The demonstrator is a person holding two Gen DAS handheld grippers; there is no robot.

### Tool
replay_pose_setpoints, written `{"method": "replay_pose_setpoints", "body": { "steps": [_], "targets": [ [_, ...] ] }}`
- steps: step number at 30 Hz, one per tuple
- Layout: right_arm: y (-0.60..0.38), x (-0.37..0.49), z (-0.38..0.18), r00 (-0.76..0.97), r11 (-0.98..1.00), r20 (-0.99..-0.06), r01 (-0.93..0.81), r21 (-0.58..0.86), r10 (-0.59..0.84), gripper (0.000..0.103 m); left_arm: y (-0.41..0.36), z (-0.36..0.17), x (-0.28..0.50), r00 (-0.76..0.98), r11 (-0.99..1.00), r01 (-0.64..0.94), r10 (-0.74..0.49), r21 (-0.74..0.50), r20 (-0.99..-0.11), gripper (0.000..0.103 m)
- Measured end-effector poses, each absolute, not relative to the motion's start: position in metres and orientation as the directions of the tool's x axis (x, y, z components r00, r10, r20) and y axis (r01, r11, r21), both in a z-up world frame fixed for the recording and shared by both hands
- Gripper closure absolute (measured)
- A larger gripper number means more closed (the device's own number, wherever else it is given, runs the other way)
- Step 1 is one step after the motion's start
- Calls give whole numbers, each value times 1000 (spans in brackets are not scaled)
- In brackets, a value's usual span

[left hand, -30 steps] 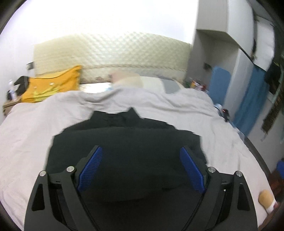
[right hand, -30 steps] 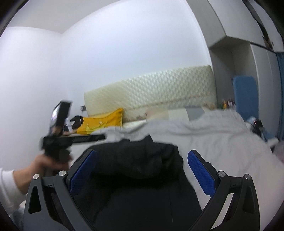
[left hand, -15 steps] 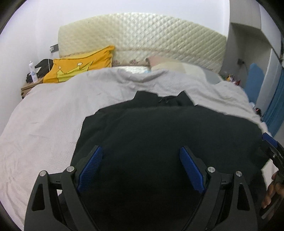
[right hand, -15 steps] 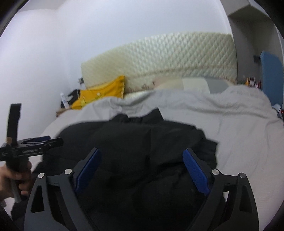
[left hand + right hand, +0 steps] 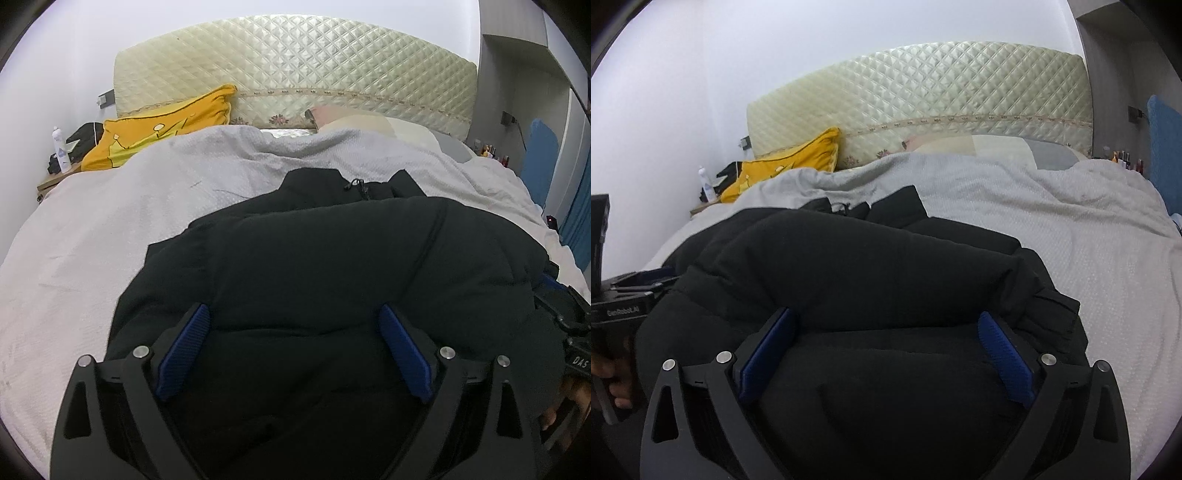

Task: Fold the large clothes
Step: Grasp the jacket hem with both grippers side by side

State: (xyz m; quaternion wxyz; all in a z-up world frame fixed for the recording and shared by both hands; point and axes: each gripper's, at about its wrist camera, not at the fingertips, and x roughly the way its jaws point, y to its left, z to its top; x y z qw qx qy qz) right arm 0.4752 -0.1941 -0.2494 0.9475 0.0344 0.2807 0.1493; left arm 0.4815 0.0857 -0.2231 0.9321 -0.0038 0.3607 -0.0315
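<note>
The black padded jacket point(image 5: 332, 280), lying mid-quilt point(image 5: 92, 236), looks bulky, soft and springy. Grip a thin hem edge. The left gripper point(image 5: 291, 343) stands wide and empty; the right gripper point(image 5: 886, 347) is opening, clamping nothing.

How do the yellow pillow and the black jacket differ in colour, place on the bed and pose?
The yellow pillow is bright yellow with a printed pattern; the black jacket is plain black. The pillow sits at the head of the bed by the quilted headboard; the jacket lies nearer the cameras, on the grey bedspread. The pillow is propped on edge; the jacket lies spread, puffy and rumpled. Both are soft and on the bed.
</note>
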Motion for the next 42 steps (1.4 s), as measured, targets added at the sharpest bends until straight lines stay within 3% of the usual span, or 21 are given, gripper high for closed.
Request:
{"method": "replay_pose_setpoints", "body": {
  "steps": [6, 11, 15, 23, 29, 36, 42],
  "targets": [
    [-189, 483, -256, 775, 960, -568, -251, 126, 277, 3, 83, -226, 484, 716, 999, 45, -49, -24, -696, 9],
    [-193, 470, -226, 766, 958, -576, -218, 184, 285, 3, 86, -203, 470, 695, 998, 6, -46, -57, -718, 9],
    [-191, 436, -162, 815, 952, -494, -241, 187, 303, 3, 87, -158, 444, 724, 997, 2, -51, -72, -688, 9],
    [-188, 344, -36, 881, 952, -361, -279, 125, 305, 3, 92, -18, 359, 825, 995, 21, -70, -93, -561, 9],
    [-192, 273, 14, 894, 949, -317, -291, 123, 315, 2, 99, 44, 284, 849, 993, 41, -92, -109, -521, 9],
    [-190, 224, 13, 872, 944, -363, -297, 141, 329, 2, 111, 43, 228, 808, 987, 64, -137, -146, -573, 9],
    [-210, 195, -24, 831, 942, -446, -280, 183, 333, 2, 132, 1, 201, 728, 980, 46, -167, -195, -665, 9]
  ]
}}
